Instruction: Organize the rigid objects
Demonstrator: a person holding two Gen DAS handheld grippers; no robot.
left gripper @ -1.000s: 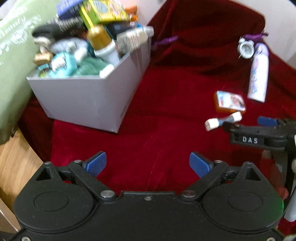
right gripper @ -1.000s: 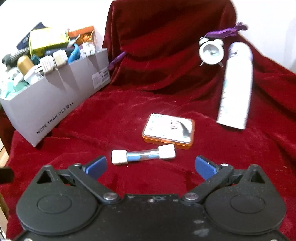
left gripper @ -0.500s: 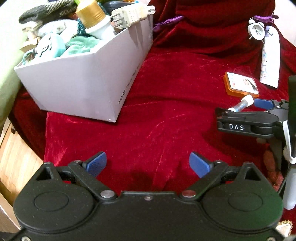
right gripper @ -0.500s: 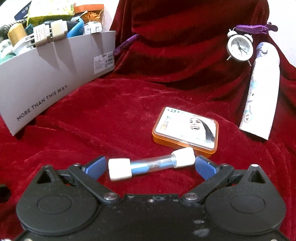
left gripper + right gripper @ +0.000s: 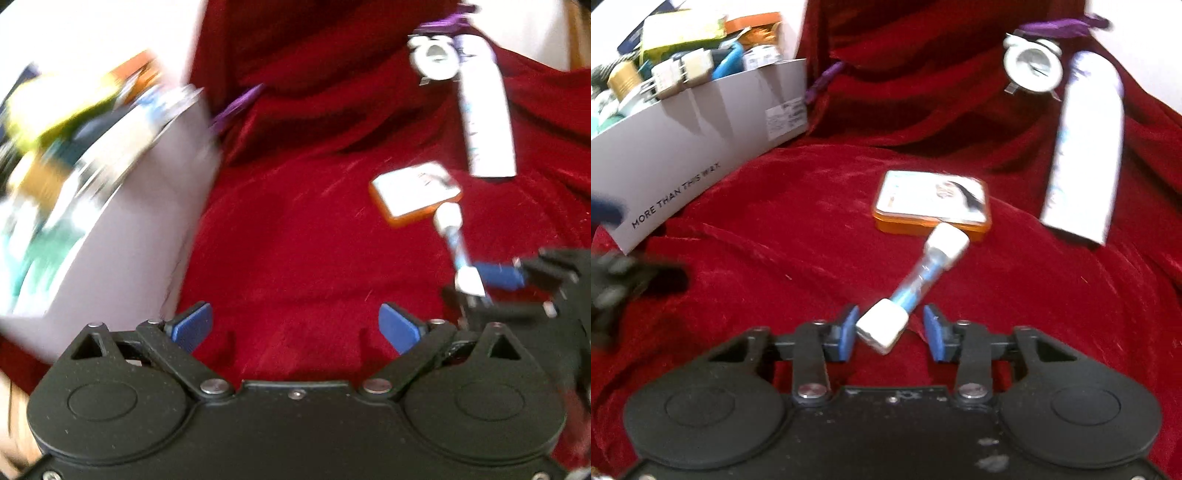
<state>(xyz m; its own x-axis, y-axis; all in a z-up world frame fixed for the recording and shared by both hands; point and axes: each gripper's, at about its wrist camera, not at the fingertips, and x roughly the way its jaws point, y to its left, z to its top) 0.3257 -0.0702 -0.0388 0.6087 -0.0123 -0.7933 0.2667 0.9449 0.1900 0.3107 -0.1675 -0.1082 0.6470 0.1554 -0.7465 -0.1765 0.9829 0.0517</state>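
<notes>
I am bringing the right tool (image 5: 889,332) around the tube (image 5: 916,284), whose near cap sits between half-closed pads, not clamped. Its long axis is pointing toward one o'clock. The left tool (image 5: 295,326) is gaping wide, holding nothing.

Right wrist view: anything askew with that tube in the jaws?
Yes. The tube sits skewed between the right gripper jaws, only its near cap between them, its far cap pointing toward the orange tin.

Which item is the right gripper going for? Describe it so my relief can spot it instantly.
On the red velvet cloth, look just in front of the orange-rimmed flat tin. Between the right gripper's nearly closed blue pads sits a small clear tube with blue contents and a chunky white cap on each end, the only dumbbell-shaped item there.
</notes>
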